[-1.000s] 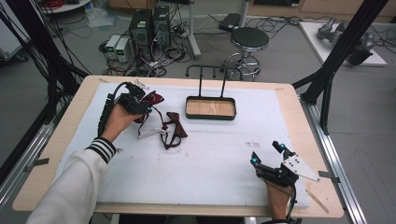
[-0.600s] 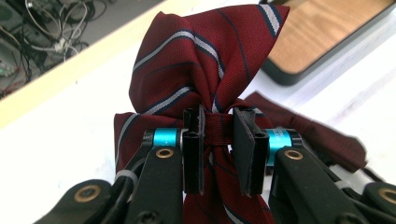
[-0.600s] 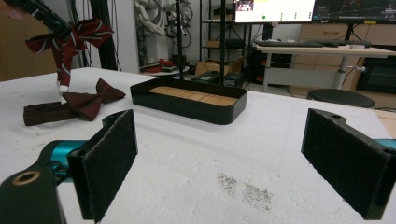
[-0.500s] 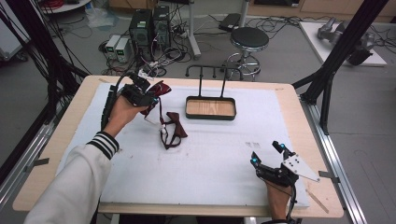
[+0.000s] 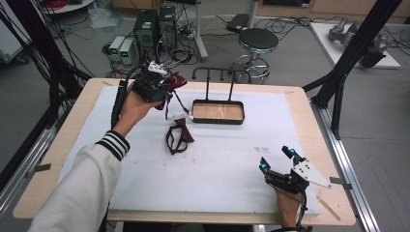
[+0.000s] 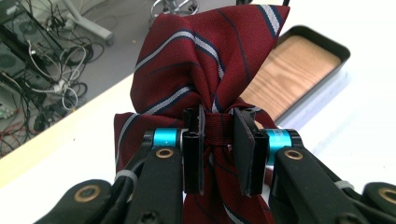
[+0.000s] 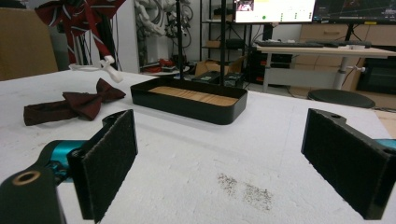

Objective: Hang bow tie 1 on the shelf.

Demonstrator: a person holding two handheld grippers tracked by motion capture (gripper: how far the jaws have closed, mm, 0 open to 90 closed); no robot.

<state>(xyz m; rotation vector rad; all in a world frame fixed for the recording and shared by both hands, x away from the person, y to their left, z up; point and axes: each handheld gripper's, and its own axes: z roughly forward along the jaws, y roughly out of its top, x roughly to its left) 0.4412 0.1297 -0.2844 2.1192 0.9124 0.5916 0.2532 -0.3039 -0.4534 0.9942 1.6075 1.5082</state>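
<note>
The left hand-held gripper (image 5: 167, 89) is raised above the far left of the white tabletop (image 5: 217, 159), its jaws pinched tight on the centre knot of a dark red striped bow tie (image 6: 205, 70), whose strap with a white clip dangles below. The right hand-held gripper (image 5: 276, 159) rests low at the near right, jaws wide apart and holding nothing. A black tray (image 5: 218, 121) with a wooden floor sits mid-table, empty. A second dark red bow tie (image 5: 178, 137) lies flat just left of it.
</note>
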